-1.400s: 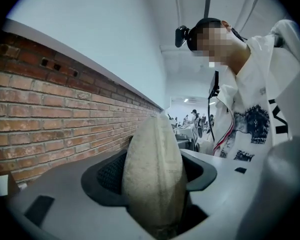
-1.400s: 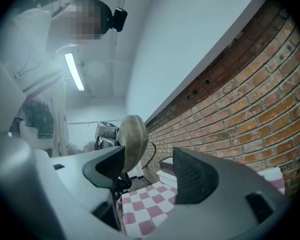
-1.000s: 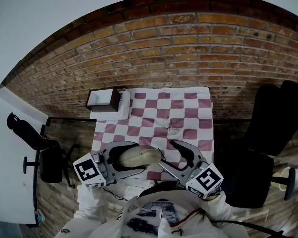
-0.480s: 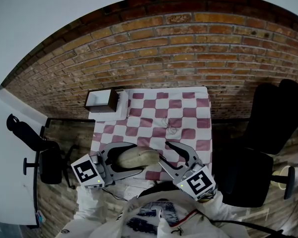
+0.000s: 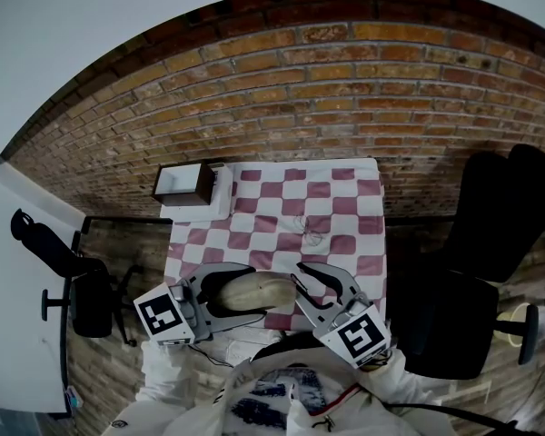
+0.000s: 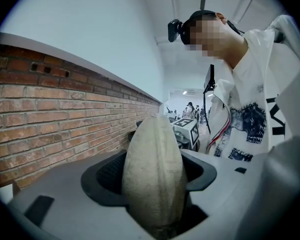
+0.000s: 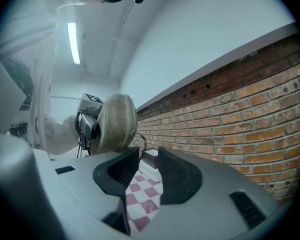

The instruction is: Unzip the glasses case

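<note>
Vs a second back: right gripper [image 7: 149, 166] fingers have been closing, wide spread earlier, now only a narrow gap. Nothing sits in that gap; the checked cloth [image 5: 345, 209] and a box [image 5: 183, 184] show through it. In the head view the right fingertips have drawn in toward the right end of the glasses case [image 5: 271, 288] and now sit just beside it; contact can't be told. Its marker cube [image 5: 354, 334] has shifted a bit left and turned. Left gripper [image 5: 245, 289] is unchanged, with its fingers clamped on either side of the beige oval case, which they hold lengthwise over the near edge of the table [image 5: 374, 166], above the cloth. The case hasn't moved. The zip can't be made out in any view. The open box is in the same spot at the table's far left corner, and the red-and-white checked cloth is as before. A brick wall [image 5: 345, 89] is behind the table, a black chair [image 5: 504, 212] to the right and another chair [image 5: 73, 284] to the left. Writing: each cube shows only a black-and-white square marker pattern, no letters. The person's white shirt [image 6: 250, 119] carries a dark print, too blurred to read.
</note>
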A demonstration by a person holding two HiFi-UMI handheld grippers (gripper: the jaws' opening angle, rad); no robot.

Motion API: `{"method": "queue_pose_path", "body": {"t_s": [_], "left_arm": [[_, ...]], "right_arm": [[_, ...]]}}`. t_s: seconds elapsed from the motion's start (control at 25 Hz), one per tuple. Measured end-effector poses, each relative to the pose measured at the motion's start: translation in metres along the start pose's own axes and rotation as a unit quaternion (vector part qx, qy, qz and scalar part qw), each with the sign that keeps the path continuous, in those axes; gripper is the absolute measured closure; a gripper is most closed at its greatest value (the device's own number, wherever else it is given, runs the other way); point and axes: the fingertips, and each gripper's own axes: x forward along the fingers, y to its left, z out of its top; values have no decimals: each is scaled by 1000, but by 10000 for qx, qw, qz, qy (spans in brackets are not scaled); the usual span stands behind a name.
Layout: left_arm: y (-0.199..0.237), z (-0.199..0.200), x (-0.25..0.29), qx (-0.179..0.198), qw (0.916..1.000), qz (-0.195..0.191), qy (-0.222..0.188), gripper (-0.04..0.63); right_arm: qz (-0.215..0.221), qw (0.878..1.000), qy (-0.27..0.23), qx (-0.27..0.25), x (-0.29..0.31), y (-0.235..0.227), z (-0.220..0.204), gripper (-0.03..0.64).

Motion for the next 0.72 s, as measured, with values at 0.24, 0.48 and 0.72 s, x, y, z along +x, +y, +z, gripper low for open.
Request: {"method": "queue_pose_path", "body": {"t_s": [0.24,0.48,0.72], "left_arm": [[0,-2,3,-44,10000,-51,11,291],[2,-5,5,-87,9999,-58,64,291],[6,-8,4,-75,9999,-36,110,291]], "right_arm": [[15,10000,25,15,1,0,-1,523],[-30,9998,145,-111,2,-3,-4,531],[-97,9992,230,-297,4,-4,-5,559]]}}
